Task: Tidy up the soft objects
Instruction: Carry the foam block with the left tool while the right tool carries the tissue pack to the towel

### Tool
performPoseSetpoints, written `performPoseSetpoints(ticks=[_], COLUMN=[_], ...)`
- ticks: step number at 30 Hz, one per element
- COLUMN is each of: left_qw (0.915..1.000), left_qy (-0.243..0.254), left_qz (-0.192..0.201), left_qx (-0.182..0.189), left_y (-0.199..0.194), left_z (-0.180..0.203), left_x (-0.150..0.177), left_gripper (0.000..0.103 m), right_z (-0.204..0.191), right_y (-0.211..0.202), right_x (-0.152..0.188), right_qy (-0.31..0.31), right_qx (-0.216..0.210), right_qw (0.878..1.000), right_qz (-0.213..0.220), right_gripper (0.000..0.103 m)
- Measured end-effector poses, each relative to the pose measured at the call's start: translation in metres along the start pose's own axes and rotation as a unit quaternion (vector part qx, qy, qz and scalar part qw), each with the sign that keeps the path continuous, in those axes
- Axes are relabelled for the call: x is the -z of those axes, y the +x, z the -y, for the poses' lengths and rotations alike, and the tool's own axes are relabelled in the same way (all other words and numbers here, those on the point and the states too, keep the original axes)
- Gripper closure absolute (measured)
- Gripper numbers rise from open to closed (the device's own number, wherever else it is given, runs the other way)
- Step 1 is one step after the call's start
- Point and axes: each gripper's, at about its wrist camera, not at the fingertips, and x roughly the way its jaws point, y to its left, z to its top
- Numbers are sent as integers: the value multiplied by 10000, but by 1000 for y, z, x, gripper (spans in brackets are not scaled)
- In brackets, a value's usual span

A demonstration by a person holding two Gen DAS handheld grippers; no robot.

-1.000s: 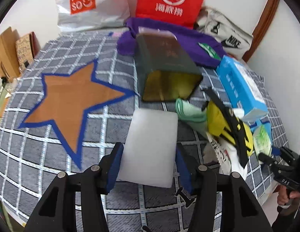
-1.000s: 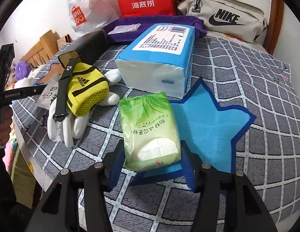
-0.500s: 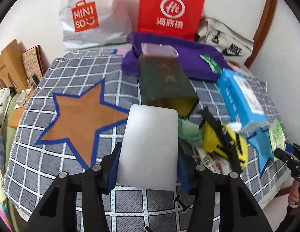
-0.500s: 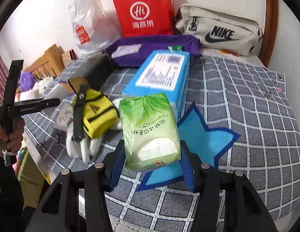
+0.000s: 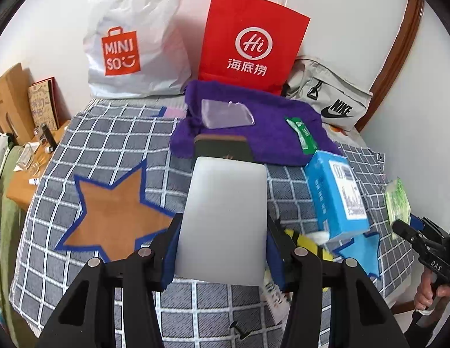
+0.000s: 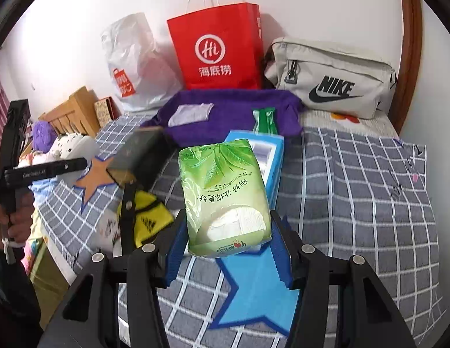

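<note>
Both claws are clamped, the left gripper on a white foam block and the right gripper on a green tissue pack, so each soft load is best carried level and clear of the clutter, with no added squeeze.

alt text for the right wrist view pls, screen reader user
The right gripper grips a green tissue pack in its jaws above a grey checked bed cover with a blue star patch. Behind it: blue tissue box, purple towel, red paper bag.

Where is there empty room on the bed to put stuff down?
Free: the checked blanket right of the blue tissue box, and the orange star with the squares around it. Crowded: the middle, around the yellow pouch and purple towel.
</note>
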Motion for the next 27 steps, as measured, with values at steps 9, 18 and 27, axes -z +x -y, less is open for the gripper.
performPoseSetpoints(ticks=[9,18,27], left_qw=[10000,10000,9999], left_qy=[54,-32,50], left_qz=[56,45,65], left_qx=[-6,-74,-97], left_y=[10,31,49], left_z=[11,9,17], left_x=[-39,-77,-113], left_gripper=[54,53,53], right_z=[2,2,8], right_y=[12,36,67], right_x=[-49,-97,-137], right_qy=[60,81,71], right_qx=[-68,-173,-54], right_qw=[9999,9996,10000], right_qz=[143,207,-6], right_gripper=[50,50,50])
